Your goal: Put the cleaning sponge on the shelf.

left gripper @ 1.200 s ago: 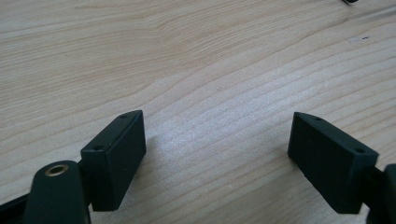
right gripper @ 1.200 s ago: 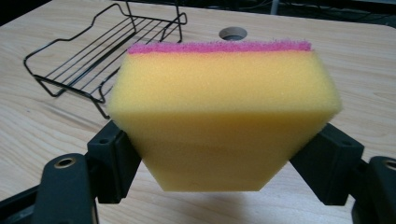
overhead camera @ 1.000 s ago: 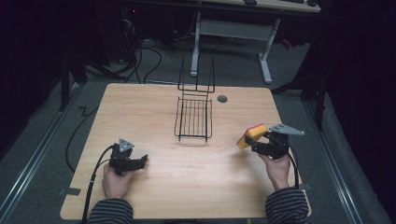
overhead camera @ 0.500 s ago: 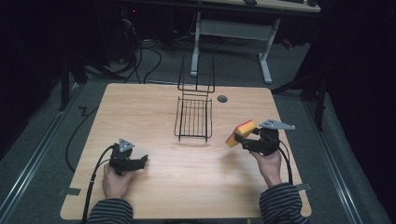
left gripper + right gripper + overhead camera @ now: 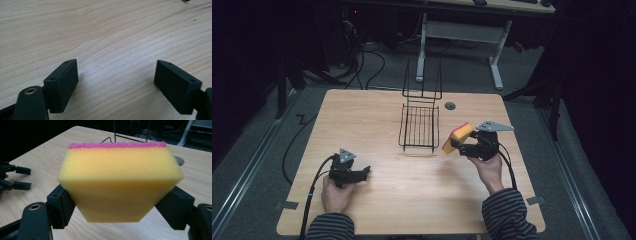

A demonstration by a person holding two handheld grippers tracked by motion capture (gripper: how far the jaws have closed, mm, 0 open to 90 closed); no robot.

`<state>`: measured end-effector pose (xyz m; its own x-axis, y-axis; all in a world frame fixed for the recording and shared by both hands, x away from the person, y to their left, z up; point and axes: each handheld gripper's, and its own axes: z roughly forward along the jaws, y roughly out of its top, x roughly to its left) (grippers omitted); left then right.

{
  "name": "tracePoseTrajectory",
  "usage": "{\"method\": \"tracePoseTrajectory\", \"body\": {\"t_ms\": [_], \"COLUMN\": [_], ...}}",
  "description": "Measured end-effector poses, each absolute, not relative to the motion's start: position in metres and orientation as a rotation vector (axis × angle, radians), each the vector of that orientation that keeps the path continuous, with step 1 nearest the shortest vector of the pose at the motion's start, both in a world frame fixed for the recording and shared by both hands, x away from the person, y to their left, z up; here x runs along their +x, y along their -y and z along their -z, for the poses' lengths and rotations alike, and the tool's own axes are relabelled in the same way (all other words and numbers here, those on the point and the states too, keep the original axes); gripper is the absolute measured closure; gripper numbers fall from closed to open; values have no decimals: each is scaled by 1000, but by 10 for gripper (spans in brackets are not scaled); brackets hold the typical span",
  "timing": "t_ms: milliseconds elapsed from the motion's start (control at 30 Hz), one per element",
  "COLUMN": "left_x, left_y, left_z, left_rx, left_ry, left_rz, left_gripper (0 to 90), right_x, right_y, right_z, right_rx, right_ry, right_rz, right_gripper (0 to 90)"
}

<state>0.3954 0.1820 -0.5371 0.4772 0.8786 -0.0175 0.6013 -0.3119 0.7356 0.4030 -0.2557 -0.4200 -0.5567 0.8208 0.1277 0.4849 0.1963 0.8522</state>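
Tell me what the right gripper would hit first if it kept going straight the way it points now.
Most likely the black wire rack. The right gripper, shut on the yellow sponge, points left across the table toward the rack's near right edge, so the sponge would meet the wire first. Height is hard to judge; it might pass just above the rim.

Your right tool (image 5: pixel 117 217) grips a sponge (image 5: pixel 120 182): porous yellow foam, rough pink scouring layer. Tool jaws: matt black plastic. Table (image 5: pixel 377 195): pale wood, visible grain, smooth with a slight sheen. Rack (image 5: pixel 418 127): thin black metal wire.
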Motion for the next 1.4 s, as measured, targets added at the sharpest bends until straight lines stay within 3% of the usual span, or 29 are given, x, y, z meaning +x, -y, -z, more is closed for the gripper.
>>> {"method": "tracePoseTrajectory", "body": {"t_ms": [1400], "left_x": [395], "left_y": [-182], "left_z": [537], "left_rx": [2035], "left_ry": [-1217], "left_rz": [-511], "left_gripper": [200], "right_x": [459], "right_y": [187], "right_z": [404], "right_rx": [1126], "right_ry": [-2200], "right_rz": [-1268], "right_gripper": [239]}}
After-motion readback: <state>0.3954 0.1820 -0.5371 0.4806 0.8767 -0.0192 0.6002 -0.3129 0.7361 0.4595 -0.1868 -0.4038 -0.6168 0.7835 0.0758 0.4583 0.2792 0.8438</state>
